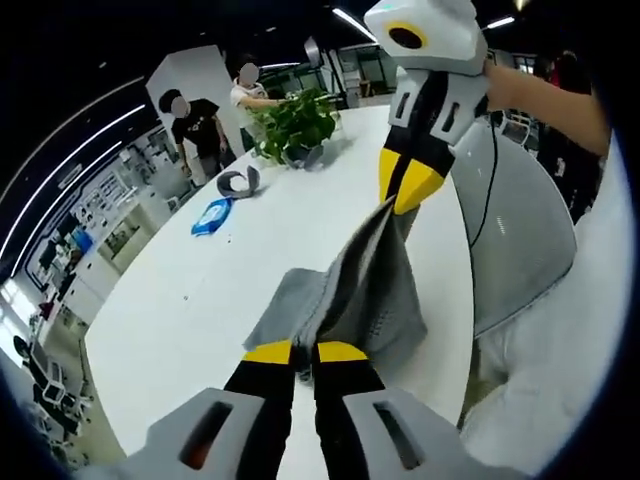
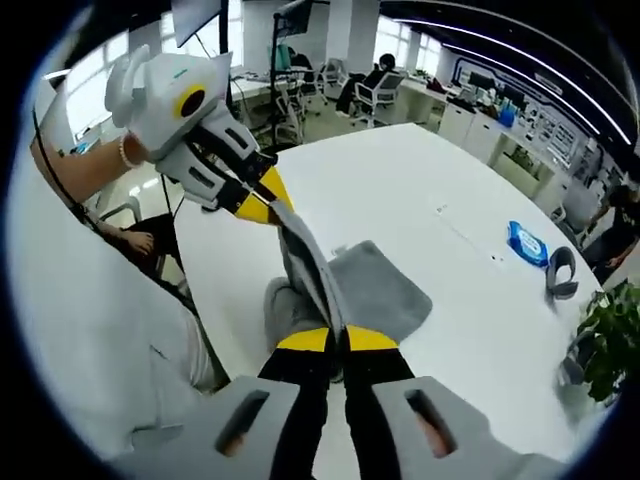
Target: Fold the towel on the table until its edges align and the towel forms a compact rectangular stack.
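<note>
Beyond both claws clamping the lifted towel (image 1: 365, 290): blue packet (image 1: 211, 216), potted plant (image 1: 297, 125).

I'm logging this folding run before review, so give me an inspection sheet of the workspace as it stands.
Surface: white table, long with rounded ends.
Job's things: grey towel, lifted by one edge, the rest draped on the table.
Clutter: blue packet, grey curved band, potted plant at the far end.
Grippers: left gripper shut on the towel; right gripper shut on the towel, holding the same raised edge.
Cables: a thin dark cable hangs by the person's white sleeve.
Surroundings: open office with desks, chairs, ceiling strip lights; people standing near the plant.
</note>
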{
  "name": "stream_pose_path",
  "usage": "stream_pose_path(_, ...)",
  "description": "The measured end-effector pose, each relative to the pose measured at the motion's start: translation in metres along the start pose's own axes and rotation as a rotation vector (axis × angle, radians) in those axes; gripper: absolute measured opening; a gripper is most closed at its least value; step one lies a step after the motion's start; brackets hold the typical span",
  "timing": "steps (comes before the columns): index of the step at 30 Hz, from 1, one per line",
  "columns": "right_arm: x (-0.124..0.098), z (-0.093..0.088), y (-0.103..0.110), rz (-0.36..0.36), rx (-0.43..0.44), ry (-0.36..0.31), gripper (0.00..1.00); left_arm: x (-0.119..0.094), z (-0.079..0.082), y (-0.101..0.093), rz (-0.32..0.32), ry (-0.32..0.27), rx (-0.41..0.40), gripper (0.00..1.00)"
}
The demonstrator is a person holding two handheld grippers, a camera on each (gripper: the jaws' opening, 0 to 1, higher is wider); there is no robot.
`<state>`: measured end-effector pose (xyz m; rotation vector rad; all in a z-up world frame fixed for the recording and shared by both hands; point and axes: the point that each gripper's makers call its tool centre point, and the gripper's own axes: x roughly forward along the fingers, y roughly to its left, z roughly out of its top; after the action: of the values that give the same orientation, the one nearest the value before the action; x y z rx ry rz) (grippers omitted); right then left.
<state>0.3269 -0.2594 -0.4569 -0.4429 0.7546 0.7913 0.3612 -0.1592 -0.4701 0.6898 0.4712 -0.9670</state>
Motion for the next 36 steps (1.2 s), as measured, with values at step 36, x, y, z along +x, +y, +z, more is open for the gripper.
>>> stream_pose_path(36,0.17,-0.049,-0.104,-0.021,-0.057,0.304,0.01,0.152,-0.089,0.036,-0.053,0.307,-0.151,0.07)
